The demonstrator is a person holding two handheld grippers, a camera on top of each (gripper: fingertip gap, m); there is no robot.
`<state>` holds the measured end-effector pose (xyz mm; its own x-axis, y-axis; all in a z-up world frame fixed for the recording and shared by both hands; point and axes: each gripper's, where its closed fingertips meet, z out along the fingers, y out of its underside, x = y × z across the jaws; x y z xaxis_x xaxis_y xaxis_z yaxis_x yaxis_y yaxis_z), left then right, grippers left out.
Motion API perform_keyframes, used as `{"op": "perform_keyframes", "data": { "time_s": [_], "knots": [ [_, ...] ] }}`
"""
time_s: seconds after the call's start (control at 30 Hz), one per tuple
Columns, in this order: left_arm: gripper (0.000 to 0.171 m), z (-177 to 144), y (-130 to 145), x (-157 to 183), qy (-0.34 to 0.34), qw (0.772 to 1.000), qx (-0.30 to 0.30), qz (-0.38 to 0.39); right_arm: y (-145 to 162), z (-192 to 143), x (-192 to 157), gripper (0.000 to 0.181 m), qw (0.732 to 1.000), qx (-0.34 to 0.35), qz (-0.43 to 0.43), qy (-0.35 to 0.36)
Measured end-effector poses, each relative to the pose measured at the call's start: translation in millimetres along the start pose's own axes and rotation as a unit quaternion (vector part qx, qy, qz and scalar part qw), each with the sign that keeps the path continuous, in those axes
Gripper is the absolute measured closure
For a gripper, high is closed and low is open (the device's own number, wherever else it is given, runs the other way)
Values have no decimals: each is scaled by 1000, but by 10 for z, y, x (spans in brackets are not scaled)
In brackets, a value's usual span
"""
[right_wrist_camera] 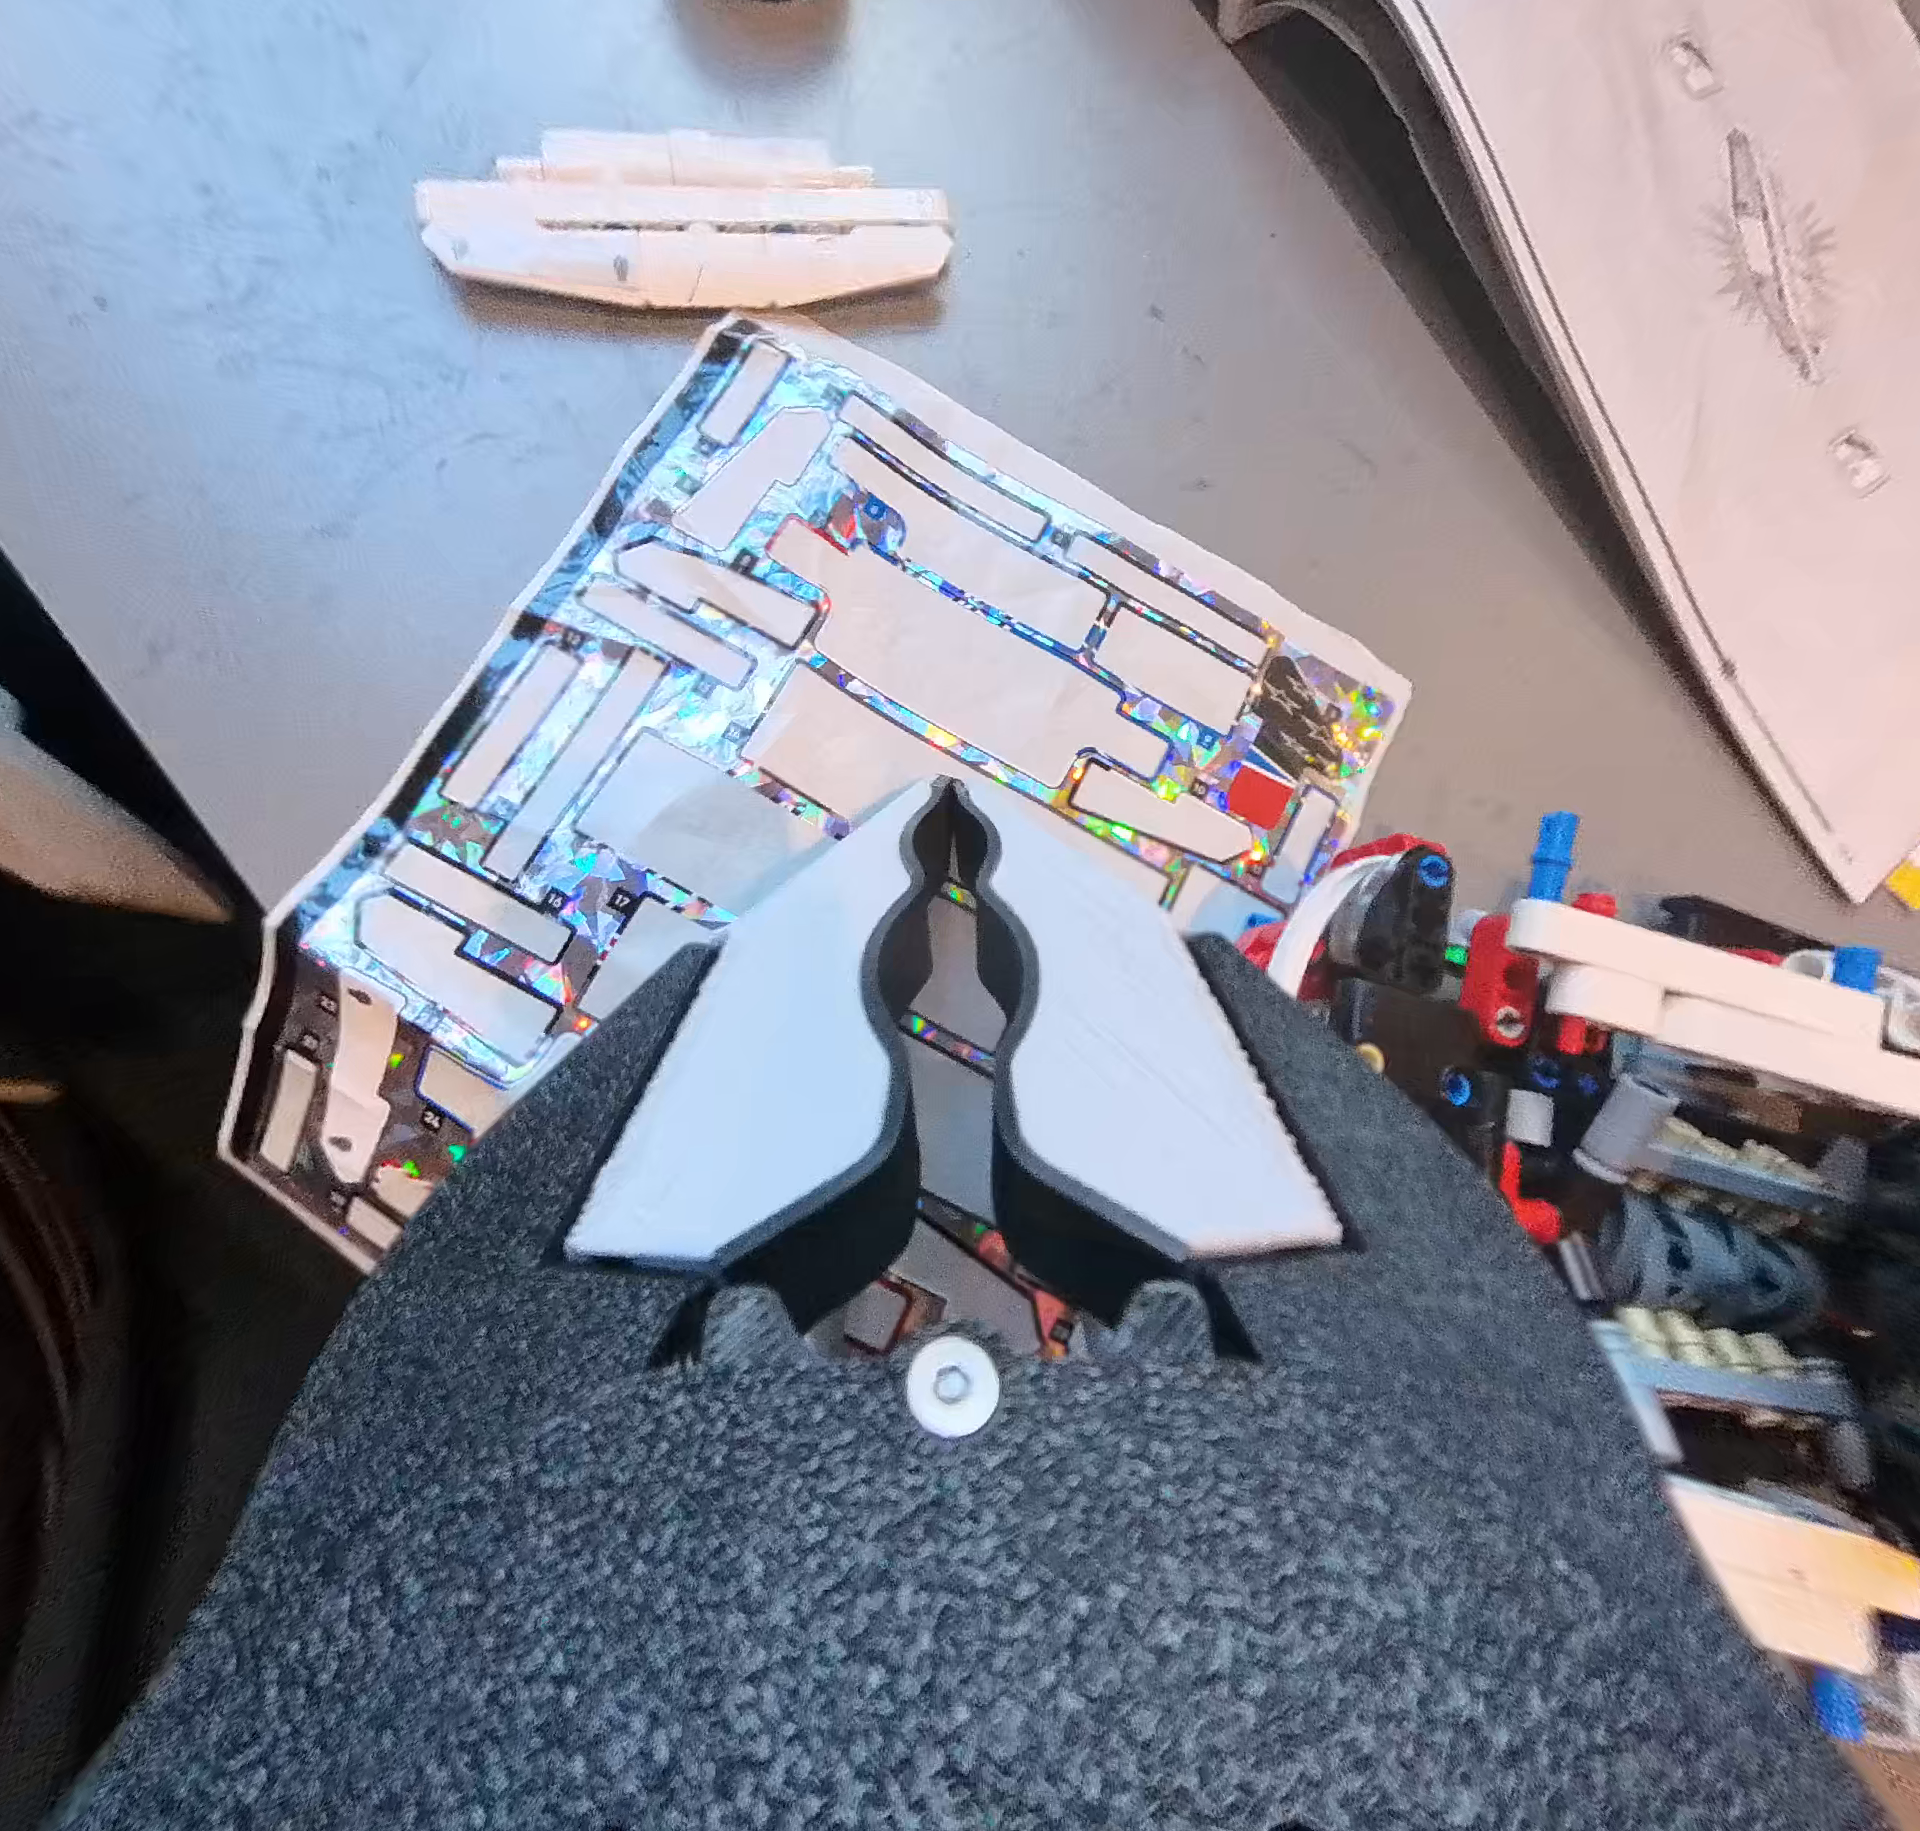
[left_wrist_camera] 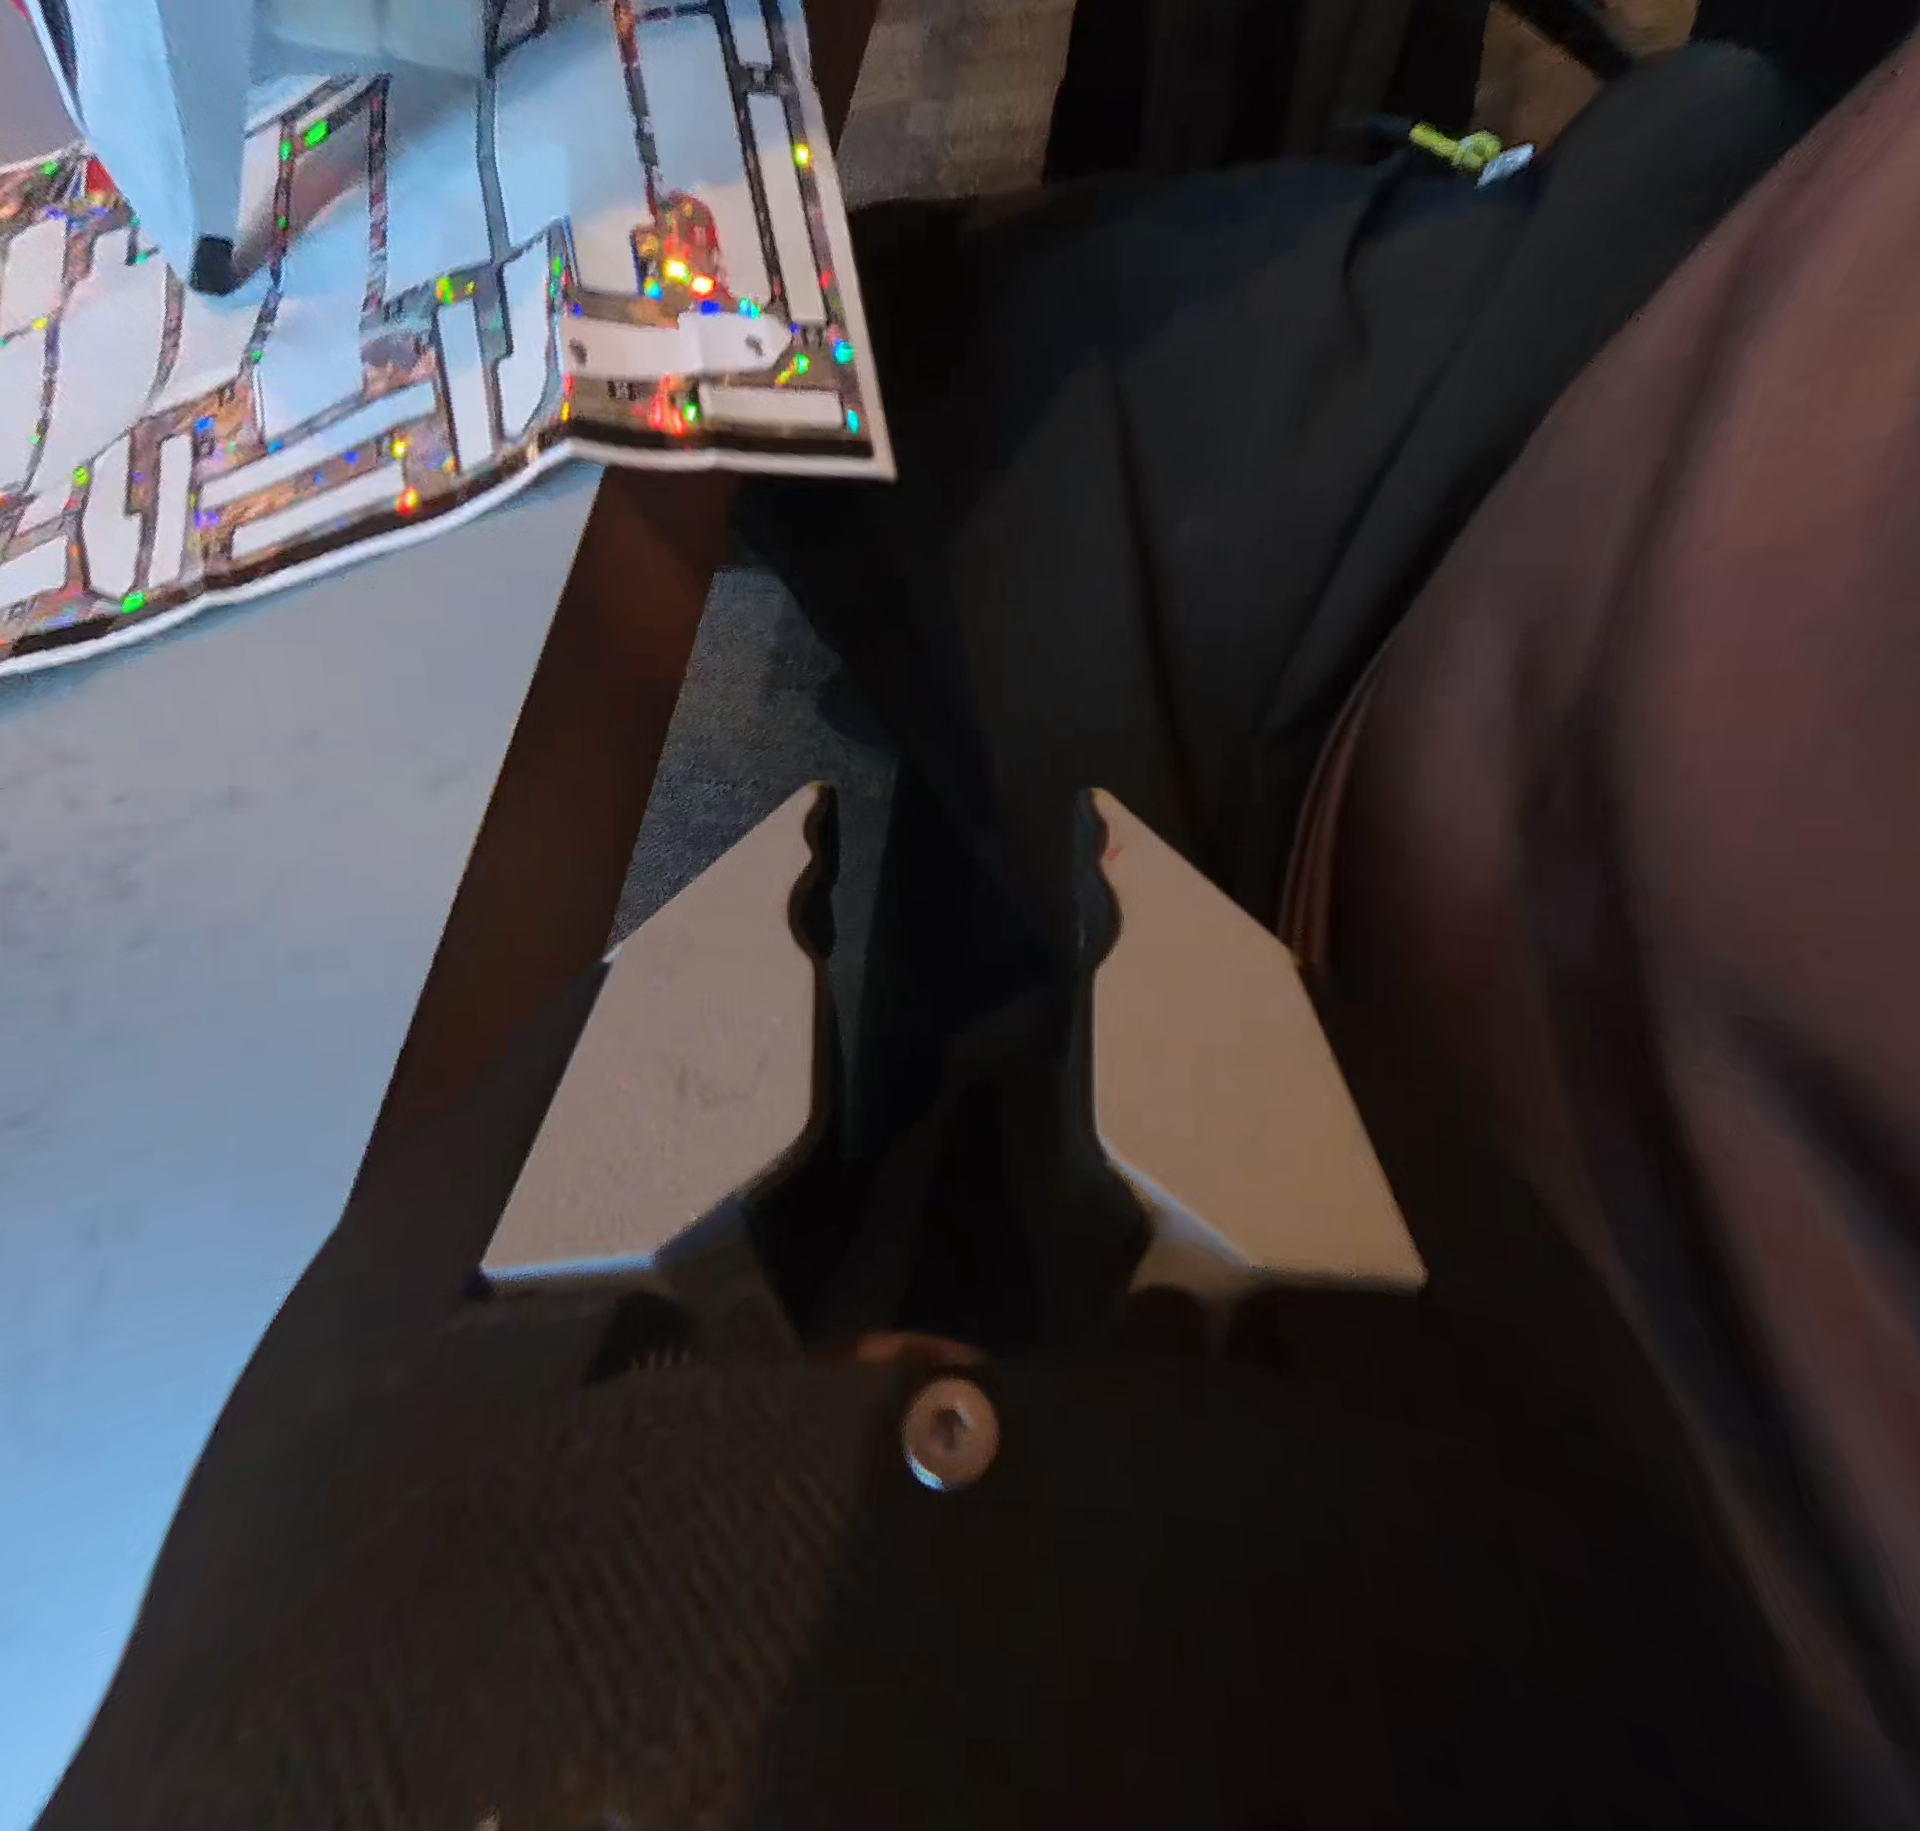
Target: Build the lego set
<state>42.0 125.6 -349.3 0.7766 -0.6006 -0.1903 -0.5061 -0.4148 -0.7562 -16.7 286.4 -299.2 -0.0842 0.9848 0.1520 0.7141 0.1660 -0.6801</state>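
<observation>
Right fingers (right_wrist_camera: 948, 794): tips together, nothing visibly held, poised over the sticker sheet (right_wrist_camera: 821, 701), which lies flat on the grey worktop (right_wrist_camera: 260, 379). Most sticker outlines on the sheet appear peeled; a red sticker (right_wrist_camera: 1262, 797) remains just right of the tips. Beyond the sheet, well apart from the tips, lies a white panel assembly (right_wrist_camera: 686, 218), its long axis running left to right across the view. The partly built model (right_wrist_camera: 1621, 1085) sits to the right of the fingers, touching or overlapping the sheet's edge. An open manual (right_wrist_camera: 1662, 275) lies at upper right.

Left fingers (left_wrist_camera: 956, 846): apart and empty, held off the worktop edge over dark clothing (left_wrist_camera: 1195, 482), pointing away from the work. The sheet's corner overhangs that edge.

The right gripper is judged the nearer to every part; the panel lies straight ahead of it.
</observation>
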Motion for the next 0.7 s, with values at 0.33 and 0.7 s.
{"op": "perform_keyframes", "data": {
  "time_s": [0.33,0.7],
  "knots": [
    [106,148,-104,-65,0,996,12,-92,67,-56,49,181,999,2,25,31],
    [146,333,-794,-264,7,958,116,-262,76,-63,29,181,998,4,61,26]
  ]
}}
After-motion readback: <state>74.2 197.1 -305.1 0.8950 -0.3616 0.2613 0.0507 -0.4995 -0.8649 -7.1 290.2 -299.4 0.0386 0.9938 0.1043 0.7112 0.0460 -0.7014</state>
